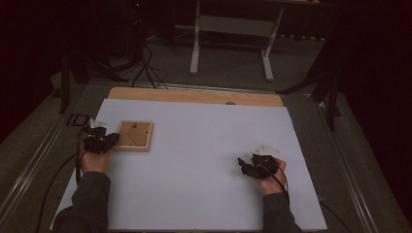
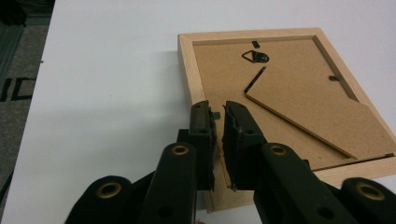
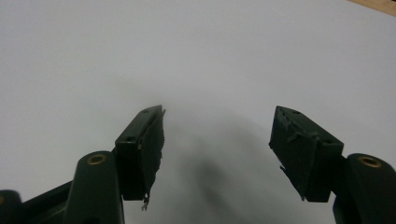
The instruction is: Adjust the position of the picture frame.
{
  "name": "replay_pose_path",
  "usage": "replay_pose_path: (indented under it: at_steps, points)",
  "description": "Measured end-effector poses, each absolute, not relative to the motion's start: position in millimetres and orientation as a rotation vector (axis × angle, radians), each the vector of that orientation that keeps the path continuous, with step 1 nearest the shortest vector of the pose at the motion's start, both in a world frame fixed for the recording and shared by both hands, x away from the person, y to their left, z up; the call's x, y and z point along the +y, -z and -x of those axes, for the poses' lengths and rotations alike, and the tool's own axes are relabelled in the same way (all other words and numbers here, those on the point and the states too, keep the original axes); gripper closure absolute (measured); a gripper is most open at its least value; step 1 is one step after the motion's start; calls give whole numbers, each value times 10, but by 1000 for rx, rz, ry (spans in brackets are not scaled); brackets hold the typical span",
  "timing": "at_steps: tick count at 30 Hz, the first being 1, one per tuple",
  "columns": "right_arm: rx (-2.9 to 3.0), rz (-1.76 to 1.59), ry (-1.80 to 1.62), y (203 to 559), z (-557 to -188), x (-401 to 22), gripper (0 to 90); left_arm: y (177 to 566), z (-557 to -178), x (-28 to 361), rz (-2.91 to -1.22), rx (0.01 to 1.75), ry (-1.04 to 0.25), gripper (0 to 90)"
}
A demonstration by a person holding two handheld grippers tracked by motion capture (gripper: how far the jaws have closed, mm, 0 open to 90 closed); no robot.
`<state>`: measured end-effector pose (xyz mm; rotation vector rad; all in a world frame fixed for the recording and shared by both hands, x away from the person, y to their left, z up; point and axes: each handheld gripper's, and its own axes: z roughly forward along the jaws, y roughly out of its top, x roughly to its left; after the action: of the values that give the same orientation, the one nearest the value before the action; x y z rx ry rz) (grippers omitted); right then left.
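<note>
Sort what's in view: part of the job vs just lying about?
In the job:
- picture frame, face down, back board showing
- small turn tab on its near edge
- left claw, nearly closed at that tab

Lying about:
- right claw, open over bare white sheet
- white stand on the floor beyond the table
- floor cables

White sheet (image 1: 204, 160) on wooden board (image 1: 194, 95); white stand (image 1: 233, 29) beyond; floor cables (image 1: 145, 68)
</note>
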<state>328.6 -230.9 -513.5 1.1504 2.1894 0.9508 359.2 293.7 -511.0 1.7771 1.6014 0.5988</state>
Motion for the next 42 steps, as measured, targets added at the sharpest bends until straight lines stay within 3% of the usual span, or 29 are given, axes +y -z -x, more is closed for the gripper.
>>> replay_pose_path:
  at_steps: [5, 42]
  points:
    - [2192, -1149, -950, 5132, -3283, -2311, 344, 5133, -3610, 2956, -1774, 1632, -615, 781]
    - [2198, -1134, -956, 5136, -3285, -2293, 344, 5143, -3683, 2767, -1850, 1519, -552, 819]
